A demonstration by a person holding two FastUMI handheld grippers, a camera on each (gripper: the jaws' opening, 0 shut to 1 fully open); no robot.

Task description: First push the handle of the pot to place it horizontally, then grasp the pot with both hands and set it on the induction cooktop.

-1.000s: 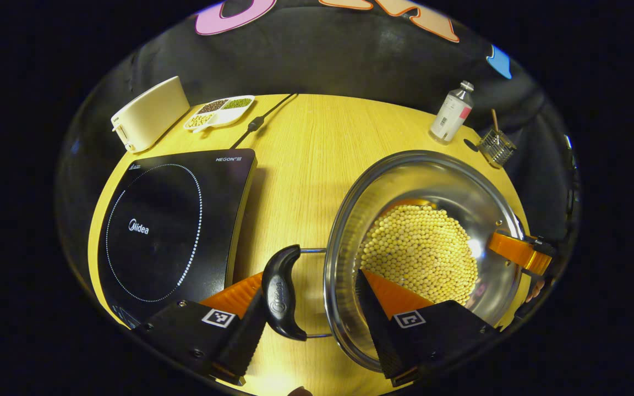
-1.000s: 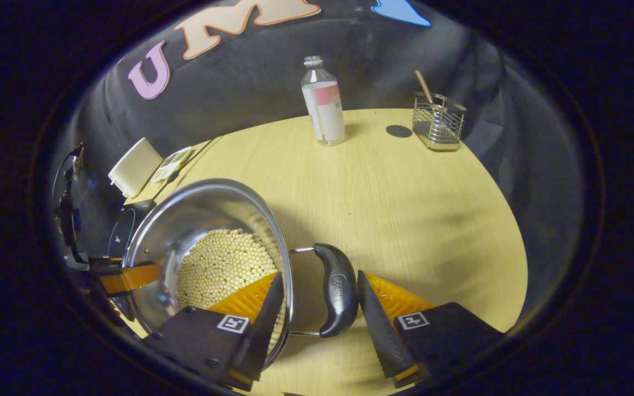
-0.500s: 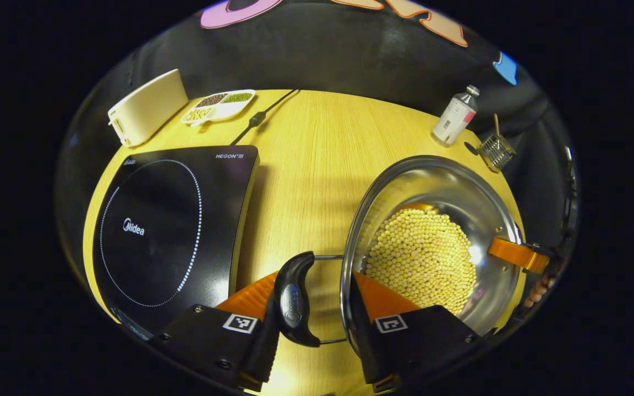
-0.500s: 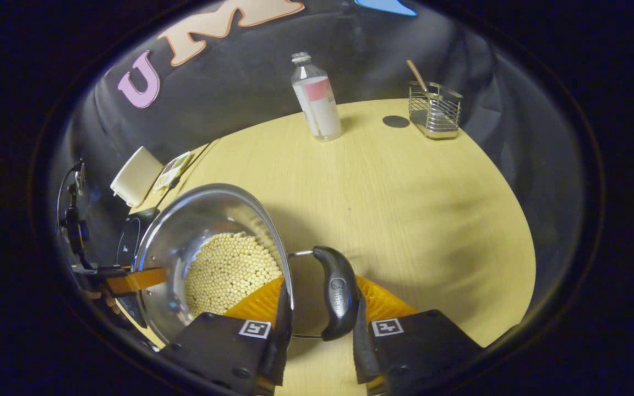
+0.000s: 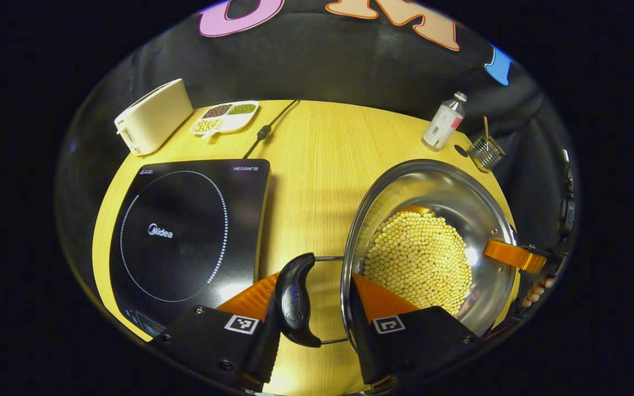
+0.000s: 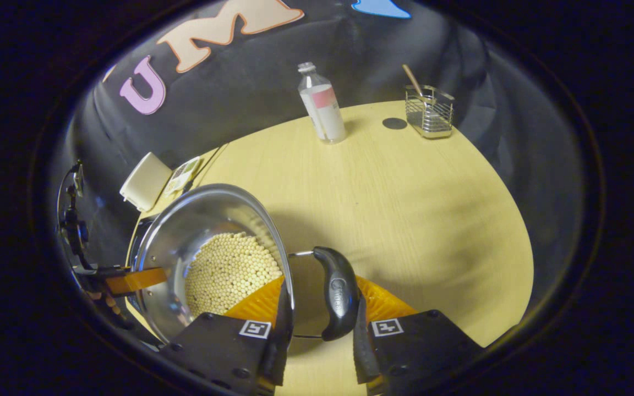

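A steel pot (image 5: 432, 181) holding yellow beans (image 5: 419, 258) sits right of the black induction cooktop (image 5: 185, 231) in the left gripper view. My left gripper (image 5: 314, 278) is shut on the pot's black left handle (image 5: 294, 300), one finger outside the handle and the other inside the pot wall. In the right gripper view, my right gripper (image 6: 320, 283) is shut the same way on the right handle (image 6: 336, 291) of the pot (image 6: 196, 220). Both handles lie level. Each gripper shows at the pot's far rim in the other's view: right gripper (image 5: 515, 256), left gripper (image 6: 132, 279).
At the back left stand a white box (image 5: 154, 115) and a divided dish of beans (image 5: 223, 115), with the cooktop's cable (image 5: 264, 132) beside them. A bottle (image 6: 322, 104) and a wire holder (image 6: 430, 113) stand at the back right. Bare wood lies between cooktop and pot.
Both grippers, open around the handles a second ago, have shut on them. In the last half second the cooktop has drifted right, nearer the pot, in the left gripper view.
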